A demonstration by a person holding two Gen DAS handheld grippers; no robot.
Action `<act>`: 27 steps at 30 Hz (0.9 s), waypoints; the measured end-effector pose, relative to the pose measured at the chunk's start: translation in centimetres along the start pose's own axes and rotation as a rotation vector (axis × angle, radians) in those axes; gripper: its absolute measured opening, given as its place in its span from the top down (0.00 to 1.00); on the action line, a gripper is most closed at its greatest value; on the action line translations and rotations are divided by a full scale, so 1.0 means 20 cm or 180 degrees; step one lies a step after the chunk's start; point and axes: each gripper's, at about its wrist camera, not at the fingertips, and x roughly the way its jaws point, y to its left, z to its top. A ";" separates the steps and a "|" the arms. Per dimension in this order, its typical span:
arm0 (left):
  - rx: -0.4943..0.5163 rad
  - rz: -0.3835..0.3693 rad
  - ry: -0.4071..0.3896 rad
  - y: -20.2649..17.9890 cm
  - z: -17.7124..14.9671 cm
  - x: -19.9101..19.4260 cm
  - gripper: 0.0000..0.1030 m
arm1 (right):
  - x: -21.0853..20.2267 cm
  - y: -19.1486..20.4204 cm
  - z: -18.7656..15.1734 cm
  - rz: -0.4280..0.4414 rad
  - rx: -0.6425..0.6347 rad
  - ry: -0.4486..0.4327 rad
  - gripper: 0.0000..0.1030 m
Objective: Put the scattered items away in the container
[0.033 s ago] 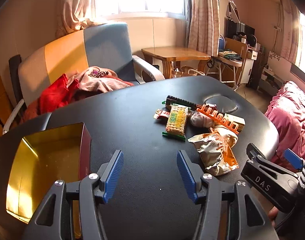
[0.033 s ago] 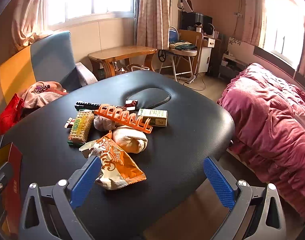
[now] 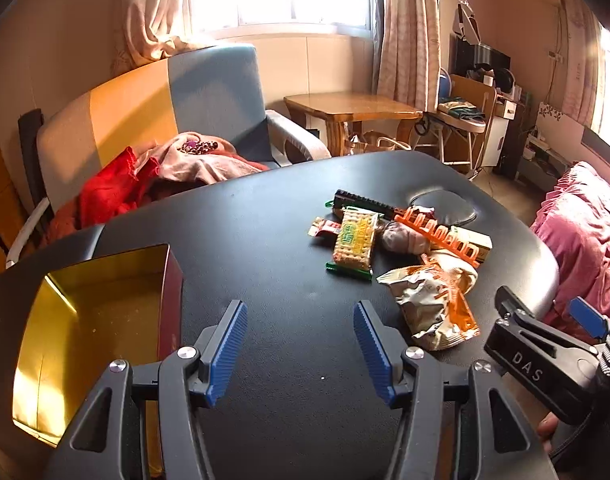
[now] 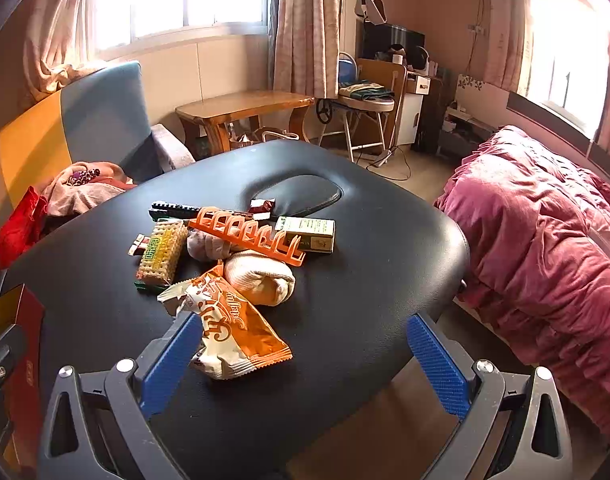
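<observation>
The left gripper [image 3: 300, 344] is held spread wide over the black padded table [image 3: 265, 240]. A gold-lined red box [image 3: 105, 312] is seen beside it; an orange-and-white crumpled snack bag [image 3: 433, 304] is lying nearby.

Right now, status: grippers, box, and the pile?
Left gripper and right gripper open, holding nothing. Gold-lined box empty. Snack bag nearest right gripper, pile untouched. Nothing in the way.

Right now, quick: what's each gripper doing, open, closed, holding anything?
Left gripper: open, holding nothing.
Right gripper: open wide, holding nothing; the orange snack bag lies between its fingers.
</observation>
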 end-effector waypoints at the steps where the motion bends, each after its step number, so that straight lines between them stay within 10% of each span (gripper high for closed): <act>1: 0.0013 -0.0004 0.0007 0.00 -0.01 0.00 0.45 | 0.00 0.00 0.00 0.0011 -0.0005 0.0003 0.00; 9: 0.0114 -0.0036 0.0066 -0.03 -0.05 0.04 0.45 | 0.02 -0.03 -0.02 0.0121 -0.0046 0.0023 0.00; 27: 0.0124 -0.0353 0.0804 0.06 -0.33 0.35 0.45 | 0.23 -0.04 -0.02 0.1582 -0.0189 0.0447 0.05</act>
